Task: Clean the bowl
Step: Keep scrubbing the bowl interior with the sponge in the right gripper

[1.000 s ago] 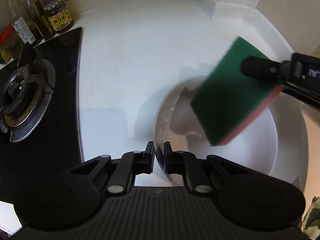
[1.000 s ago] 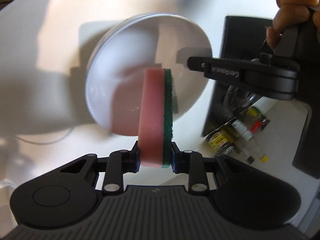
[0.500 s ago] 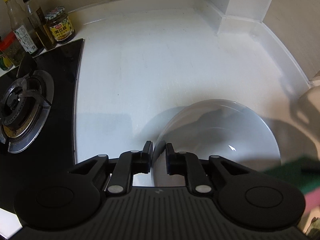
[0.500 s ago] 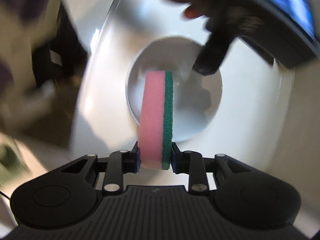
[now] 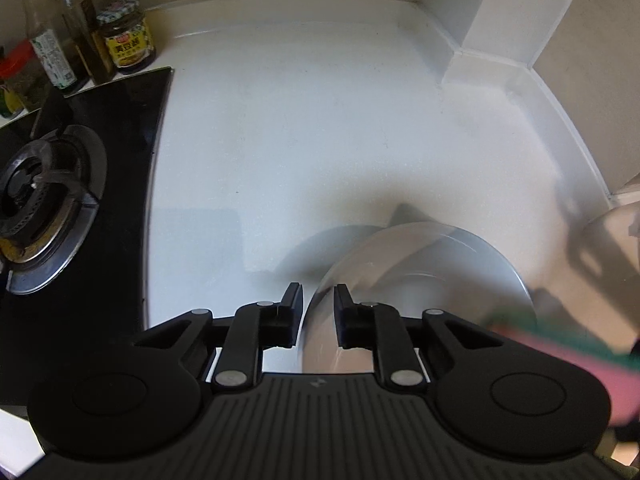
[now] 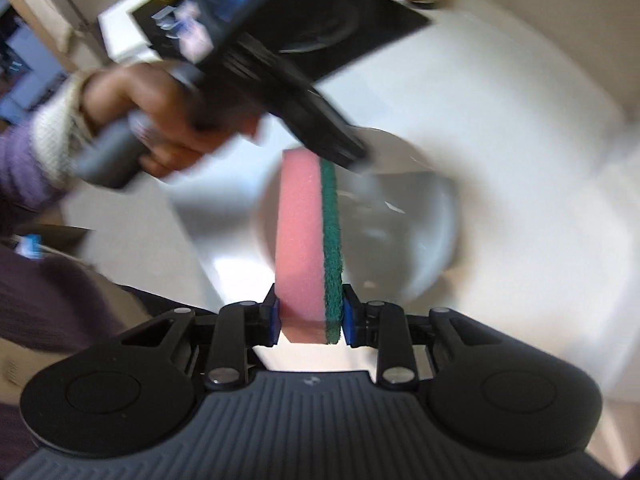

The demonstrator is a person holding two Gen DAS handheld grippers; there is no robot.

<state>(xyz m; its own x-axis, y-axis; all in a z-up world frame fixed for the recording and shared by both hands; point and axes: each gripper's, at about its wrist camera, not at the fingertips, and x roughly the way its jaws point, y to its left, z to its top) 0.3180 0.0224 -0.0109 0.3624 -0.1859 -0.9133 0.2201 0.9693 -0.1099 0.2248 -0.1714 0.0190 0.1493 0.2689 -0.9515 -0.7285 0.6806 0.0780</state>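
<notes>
A clear glass bowl (image 5: 424,276) sits low on the white counter (image 5: 312,128). My left gripper (image 5: 317,300) is shut on its near rim, one finger inside and one outside. My right gripper (image 6: 309,312) is shut on a pink sponge with a green scouring side (image 6: 308,240). The right wrist view shows the sponge upright in front of the bowl (image 6: 400,236), beside the left gripper's fingertips (image 6: 340,148). In the left wrist view the sponge (image 5: 560,340) is a blur at the bowl's lower right, outside the bowl.
A black gas hob with a burner (image 5: 44,196) lies at the left. Bottles and a jar (image 5: 126,40) stand at the back left corner. A white wall ledge (image 5: 492,68) borders the counter at the back right. The person's hand (image 6: 168,120) holds the left gripper.
The sponge has come out of the bowl and swung down to its right side. The right wrist view has rotated. The left gripper keeps its hold on the bowl's rim.
</notes>
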